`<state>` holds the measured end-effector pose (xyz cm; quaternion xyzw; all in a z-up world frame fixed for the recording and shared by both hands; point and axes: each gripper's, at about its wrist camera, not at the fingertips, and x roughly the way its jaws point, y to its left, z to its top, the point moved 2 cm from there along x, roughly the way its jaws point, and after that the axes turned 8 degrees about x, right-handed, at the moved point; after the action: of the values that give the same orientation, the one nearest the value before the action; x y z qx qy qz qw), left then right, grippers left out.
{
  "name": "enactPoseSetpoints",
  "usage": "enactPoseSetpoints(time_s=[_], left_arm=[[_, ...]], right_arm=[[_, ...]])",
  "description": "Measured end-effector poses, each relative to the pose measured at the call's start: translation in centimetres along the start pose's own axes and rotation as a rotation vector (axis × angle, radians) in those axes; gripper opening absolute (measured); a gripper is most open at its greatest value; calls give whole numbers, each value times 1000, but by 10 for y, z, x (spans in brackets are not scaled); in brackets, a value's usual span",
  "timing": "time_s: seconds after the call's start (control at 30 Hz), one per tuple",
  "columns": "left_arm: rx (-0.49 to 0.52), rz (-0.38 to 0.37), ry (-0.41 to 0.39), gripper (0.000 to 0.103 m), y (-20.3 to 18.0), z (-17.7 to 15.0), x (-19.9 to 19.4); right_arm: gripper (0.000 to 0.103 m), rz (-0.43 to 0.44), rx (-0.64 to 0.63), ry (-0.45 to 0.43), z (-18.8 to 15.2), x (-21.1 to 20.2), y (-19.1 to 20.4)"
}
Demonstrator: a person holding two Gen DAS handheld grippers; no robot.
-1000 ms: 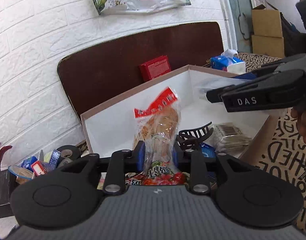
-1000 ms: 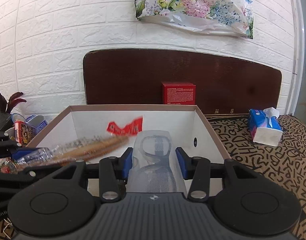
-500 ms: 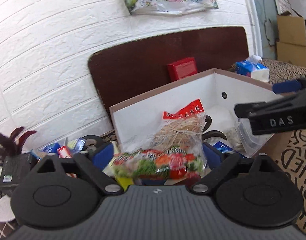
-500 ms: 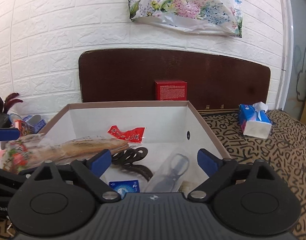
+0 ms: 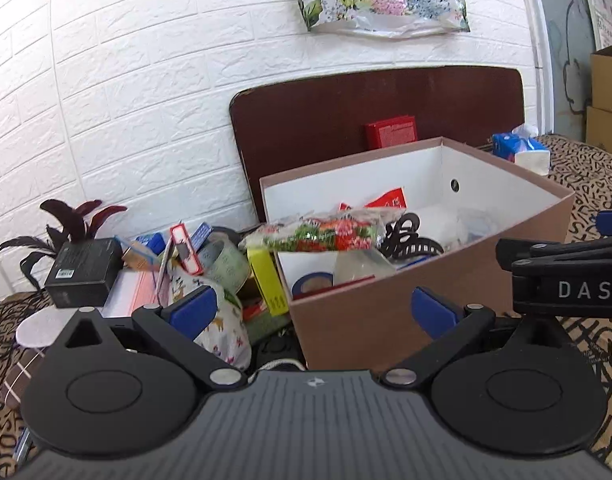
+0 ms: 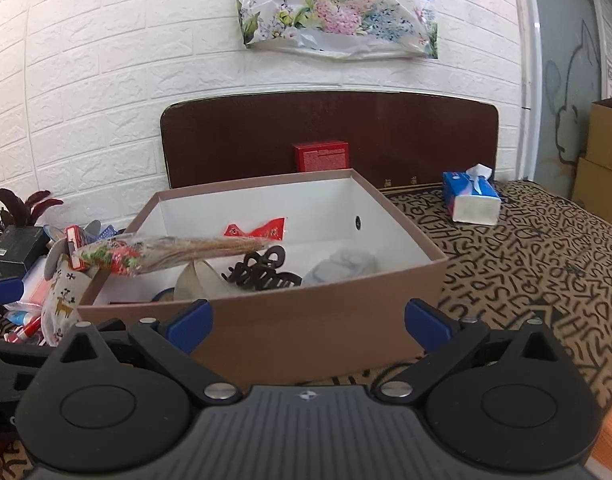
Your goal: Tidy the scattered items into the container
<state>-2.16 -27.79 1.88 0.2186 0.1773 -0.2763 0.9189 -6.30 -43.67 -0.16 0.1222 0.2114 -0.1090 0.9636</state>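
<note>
The brown cardboard box [image 5: 426, 320] with a white inside stands on the patterned cloth. A long noodle packet [image 5: 326, 234] lies across its left rim [image 6: 165, 252], partly inside. A black hair claw [image 6: 261, 272] and a clear plastic item [image 6: 342, 264] lie in the box. My left gripper [image 5: 312, 312] is open and empty, in front of the box's near left corner. My right gripper [image 6: 308, 320] hangs before the box's front wall [image 6: 306, 332]; its jaws are opening with nothing between them. Its side shows in the left wrist view [image 5: 562, 280].
Left of the box is a heap of loose items: a black carton [image 5: 83, 276], a tape roll [image 5: 221, 256], a yellow packet [image 5: 265, 284], a printed pouch [image 5: 225, 320]. A tissue pack [image 6: 472, 196] lies right of the box. A red box [image 6: 322, 156] leans on a dark board.
Both grippers opened and drew back from the box. The noodle packet left the left gripper and now rests on the box rim. The clear plastic item left the right gripper and lies inside.
</note>
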Motion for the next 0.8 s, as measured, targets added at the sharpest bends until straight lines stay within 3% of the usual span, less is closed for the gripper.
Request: enactPoseSetpoints(time_s=[0.37,0.57,0.67,0.8], left_arm=[[-2,-14,-13,103,13,2,0],[62,10,-44,103,13,9,15],[72,-8,-15,103,14,14,34],[59,-13,40,103,22,18,62]], right_arm=[[103,98,-88,-46,8,-1,31],[103,181,-243,-68,38,24,61],[103,224,-310,-30,48,52,81],[103,251,-380,119,48,101,94]])
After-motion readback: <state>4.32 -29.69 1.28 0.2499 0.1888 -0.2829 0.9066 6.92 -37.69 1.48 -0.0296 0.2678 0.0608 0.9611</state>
